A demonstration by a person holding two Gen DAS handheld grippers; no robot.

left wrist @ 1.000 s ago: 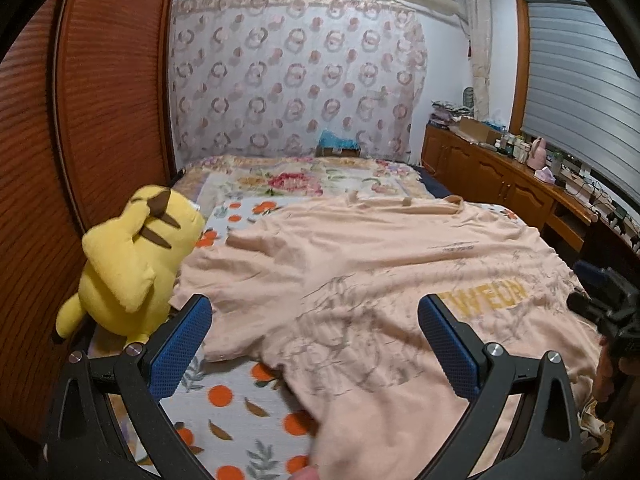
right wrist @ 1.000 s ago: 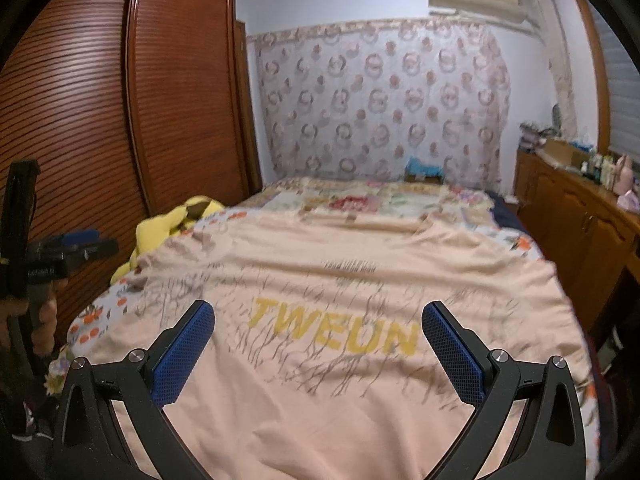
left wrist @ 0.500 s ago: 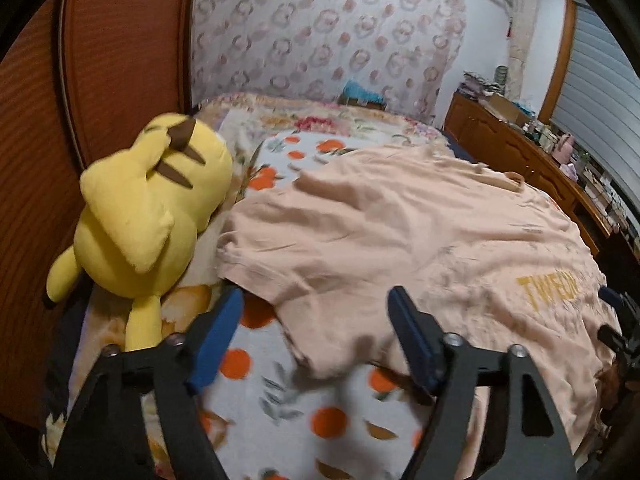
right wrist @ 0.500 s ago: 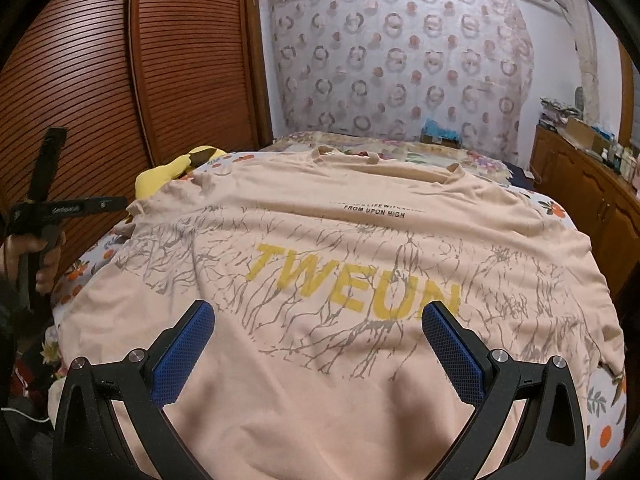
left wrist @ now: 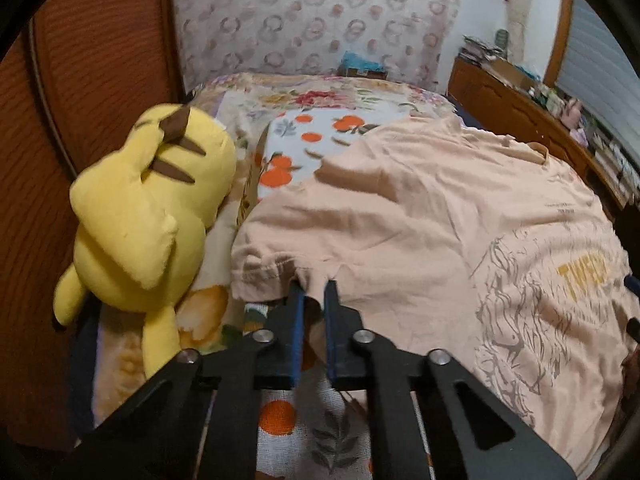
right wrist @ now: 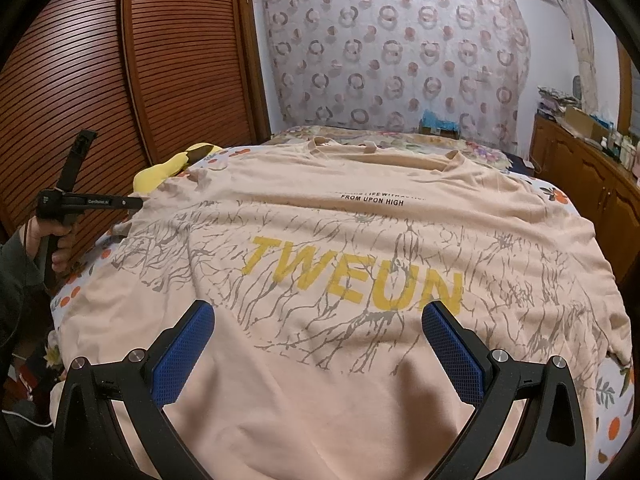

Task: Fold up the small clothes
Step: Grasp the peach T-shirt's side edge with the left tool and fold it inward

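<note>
- Left wrist view: a yellow plush toy (left wrist: pixel 148 216) lies at the bed's left side, just beside the peach T-shirt (left wrist: pixel 400 220).
- Further right, the left gripper (left wrist: pixel 311 290) is clenched on the T-shirt's sleeve hem, over the orange-print sheet (left wrist: pixel 320 132).
- Right wrist view: the T-shirt lies spread flat across the bed, print side up; the right gripper (right wrist: pixel 318 320) hovers above its lower part, fingers spread wide, grasping nothing.
</note>
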